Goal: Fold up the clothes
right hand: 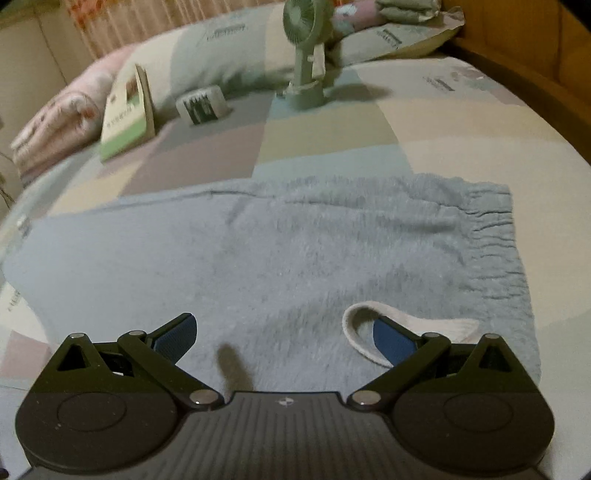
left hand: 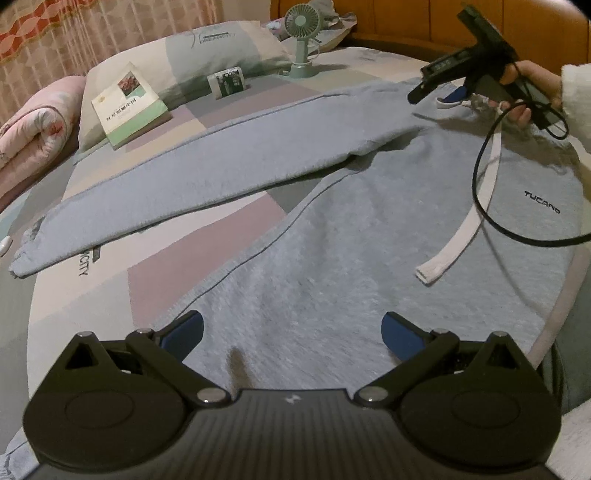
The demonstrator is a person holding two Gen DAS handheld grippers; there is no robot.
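Lying flat across the bed (left hand: 207, 236), the grey sweatpants (left hand: 332, 236) spread with one leg angled off toward the far left and the other running toward the near edge. Their gathered waistband (right hand: 495, 243) sits at the right, and the small "TUCANO" print is visible near it in the left wrist view. A white drawstring (left hand: 465, 221) trails loose over the fabric, and its looped part lies just beside the right gripper's blue pad in the right wrist view.

Low over the near leg hangs the left gripper (left hand: 293, 328), its jaws spread wide with nothing between them. The right gripper (right hand: 284, 334) hovers above the waist area, also spread wide and holding nothing; from the left wrist view it appears in a bare hand (left hand: 528, 96), with a black cable (left hand: 484, 192) curving down across the cloth.

Beyond the garment, near the pillows (left hand: 207, 55), stand a green desk fan (left hand: 303, 37), a small box (left hand: 227, 82) and a book (left hand: 129, 107) propped at a tilt. A rolled pink quilt (left hand: 40, 125) lies at the far left, and a wooden headboard (left hand: 406, 22) runs behind.
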